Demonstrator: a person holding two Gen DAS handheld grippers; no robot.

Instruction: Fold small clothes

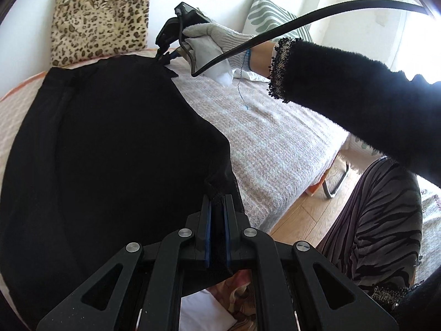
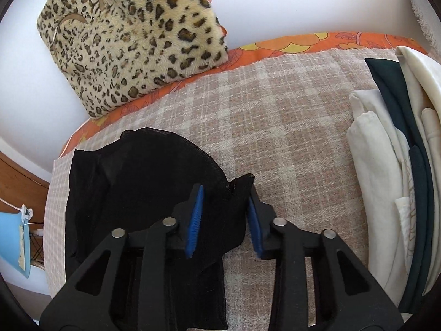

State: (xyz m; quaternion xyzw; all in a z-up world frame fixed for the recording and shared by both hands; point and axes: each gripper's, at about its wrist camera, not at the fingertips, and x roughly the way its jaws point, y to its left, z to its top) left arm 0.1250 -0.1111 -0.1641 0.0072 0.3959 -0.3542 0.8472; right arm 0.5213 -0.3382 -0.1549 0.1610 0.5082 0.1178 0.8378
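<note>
Left wrist view: left gripper (image 1: 217, 207) clamped narrow on the near hem of the black garment (image 1: 110, 138), which lies on the checked blanket (image 1: 275, 138).
Seen only here: gloved hand (image 1: 209, 41) bringing the right gripper (image 1: 165, 56) to the far corner.
Right wrist view: right gripper (image 2: 224, 201) jaws apart, straddling the garment's (image 2: 137, 171) corner, pads not pressing.
Seen only here: folded pile (image 2: 386, 138) at right.
Handling: likely light, limp, sheer; best pinched at hems.
</note>
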